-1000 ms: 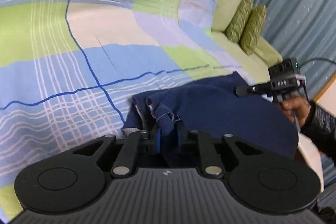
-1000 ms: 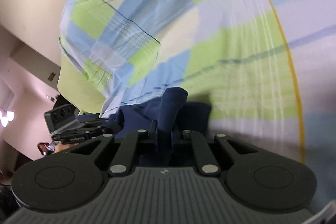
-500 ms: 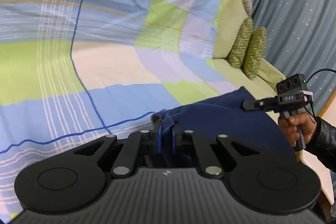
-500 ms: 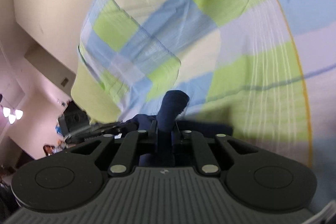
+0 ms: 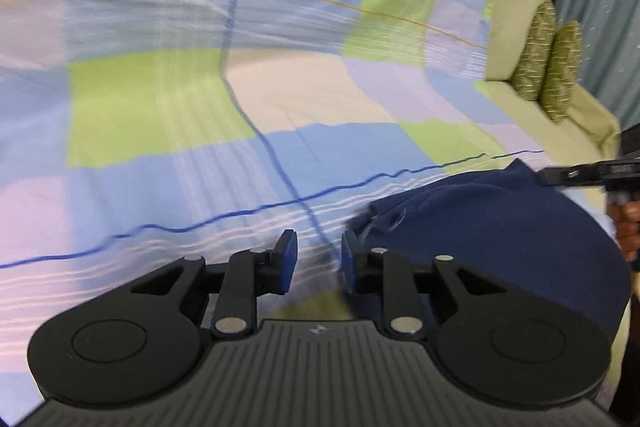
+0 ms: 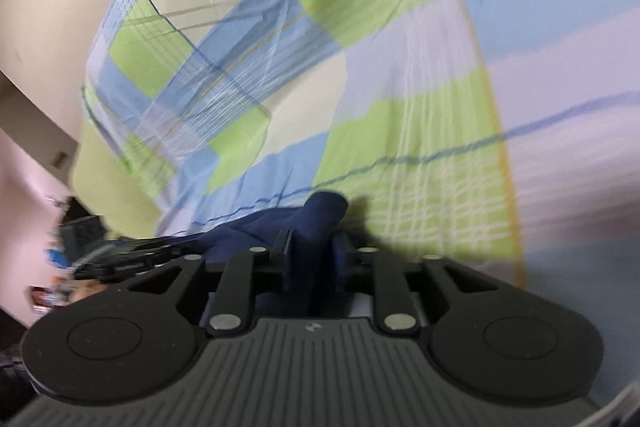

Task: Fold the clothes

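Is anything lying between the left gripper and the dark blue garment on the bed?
Nothing visible. The left gripper is open over bare checked bedsheet, and the dark blue garment lies immediately right of its jaws.

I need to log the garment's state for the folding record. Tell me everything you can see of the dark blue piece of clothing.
The dark blue garment is soft, knit-looking cloth lying bunched on the checked bedsheet, its near edge rumpled with loose threads. The left gripper has just opened: nothing lies between its pads, and the cloth sits beside its right-side finger. The right gripper has also been opening, but a rolled fold of the garment still stands up between its fingers; blur hides whether they press it.
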Tool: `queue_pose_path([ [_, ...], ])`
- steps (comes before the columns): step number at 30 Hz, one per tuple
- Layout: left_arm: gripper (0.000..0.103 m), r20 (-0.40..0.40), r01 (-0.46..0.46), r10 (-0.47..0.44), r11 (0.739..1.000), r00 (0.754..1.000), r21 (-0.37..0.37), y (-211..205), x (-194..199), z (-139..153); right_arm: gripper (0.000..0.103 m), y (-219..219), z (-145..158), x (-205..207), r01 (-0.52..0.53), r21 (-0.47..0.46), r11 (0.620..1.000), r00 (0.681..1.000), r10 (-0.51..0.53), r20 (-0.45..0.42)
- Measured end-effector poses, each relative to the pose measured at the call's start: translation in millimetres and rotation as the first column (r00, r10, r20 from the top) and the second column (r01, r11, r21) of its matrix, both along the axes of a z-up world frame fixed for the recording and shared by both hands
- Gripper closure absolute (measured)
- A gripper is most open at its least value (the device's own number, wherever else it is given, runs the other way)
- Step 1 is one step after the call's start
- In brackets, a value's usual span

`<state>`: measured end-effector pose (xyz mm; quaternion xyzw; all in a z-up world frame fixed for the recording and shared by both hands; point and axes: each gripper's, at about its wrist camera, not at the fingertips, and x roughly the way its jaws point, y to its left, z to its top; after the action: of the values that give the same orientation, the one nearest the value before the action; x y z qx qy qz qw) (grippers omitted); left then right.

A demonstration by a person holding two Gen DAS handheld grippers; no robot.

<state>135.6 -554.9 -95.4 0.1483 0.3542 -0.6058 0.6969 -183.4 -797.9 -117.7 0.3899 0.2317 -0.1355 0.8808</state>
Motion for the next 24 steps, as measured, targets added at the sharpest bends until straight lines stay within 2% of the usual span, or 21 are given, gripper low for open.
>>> queue_pose_path([
  [3,0.073,0.058,0.009,-0.007,0.999,0.998,-0.045,22,-19,22,0.081,27,32,-23,0.049,-0.172,0.984,0.998,-0.055,-0.033],
  [6,0.073,0.105,0.086,-0.077,0.993,0.992,-0.08,33,-57,36,0.081,68,52,-41,0.061,-0.255,0.965,0.998,-0.065,-0.007],
  [9,0.073,0.152,0.2,-0.186,0.976,0.971,-0.083,30,-104,32,0.081,109,58,-40,-0.009,-0.3,0.954,1.0,0.014,0.014],
  [10,0.073,0.188,0.241,-0.226,0.968,0.956,-0.065,26,-122,26,0.081,128,58,-34,-0.056,-0.332,0.942,0.998,0.063,0.012],
  [13,0.072,0.315,0.281,-0.273,0.959,0.909,0.018,21,-149,0,0.086,170,47,-6,-0.202,-0.453,0.868,0.979,0.186,-0.08],
  [15,0.072,0.271,0.274,-0.266,0.962,0.925,0.008,25,-144,-7,0.09,179,31,6,-0.263,-0.514,0.816,0.963,0.191,-0.19],
  [16,0.072,0.236,0.266,-0.257,0.964,0.937,-0.007,29,-139,-8,0.094,177,22,6,-0.28,-0.506,0.816,0.957,0.195,-0.216],
  [18,0.073,0.232,0.263,-0.254,0.965,0.939,-0.008,34,-136,-5,0.098,171,16,-1,-0.278,-0.469,0.839,0.958,0.205,-0.201],
  [21,0.075,0.244,0.252,-0.245,0.968,0.938,0.001,38,-132,9,0.103,159,24,-17,-0.276,-0.438,0.856,0.959,0.216,-0.184],
  [24,0.075,0.26,0.23,-0.212,0.972,0.942,-0.04,27,-125,24,0.103,145,43,-20,-0.229,-0.471,0.852,0.973,0.183,-0.141],
])
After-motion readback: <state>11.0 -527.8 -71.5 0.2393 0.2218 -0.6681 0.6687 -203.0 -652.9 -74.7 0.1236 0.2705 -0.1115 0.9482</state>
